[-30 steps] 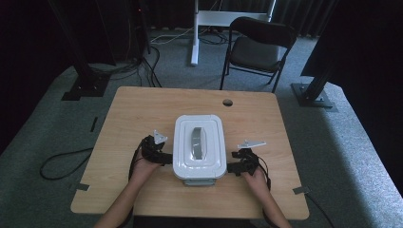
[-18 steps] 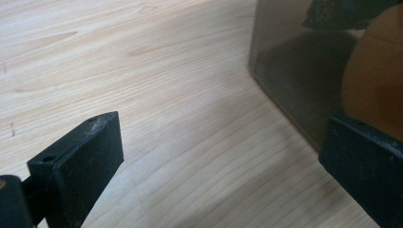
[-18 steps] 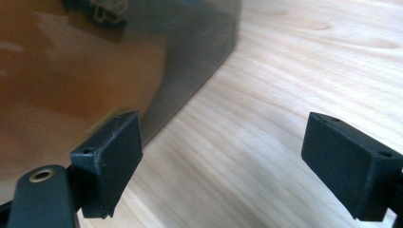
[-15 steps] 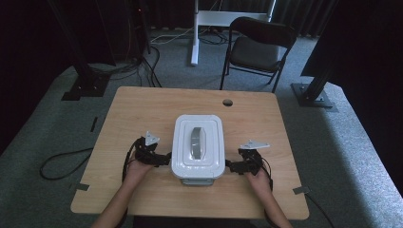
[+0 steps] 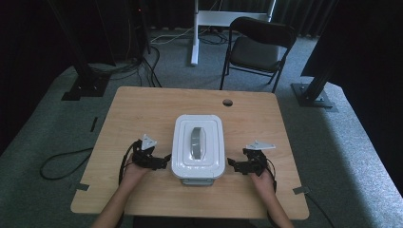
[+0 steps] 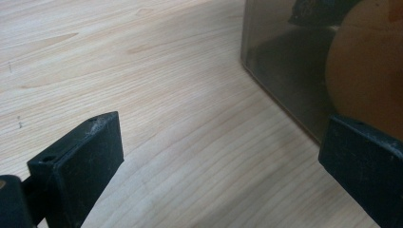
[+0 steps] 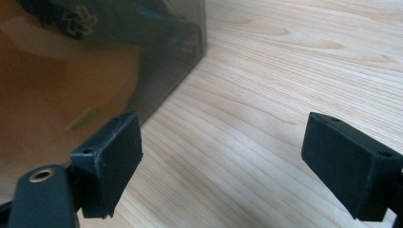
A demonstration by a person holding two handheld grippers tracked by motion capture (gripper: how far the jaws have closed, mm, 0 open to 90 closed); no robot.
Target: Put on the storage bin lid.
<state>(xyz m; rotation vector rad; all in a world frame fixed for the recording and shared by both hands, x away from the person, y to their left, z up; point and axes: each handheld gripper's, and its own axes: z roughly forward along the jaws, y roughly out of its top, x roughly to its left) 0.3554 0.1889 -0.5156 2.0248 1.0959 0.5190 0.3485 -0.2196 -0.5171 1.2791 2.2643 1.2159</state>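
While the white-lidded box point(image 5: 197, 148) sits at the middle of the wooden desk point(image 5: 142, 107), the left gripper point(image 5: 164, 160) lies just beside its left wall and the right gripper point(image 5: 233, 164) near its right wall, each with jaws spread apart, holding nothing.
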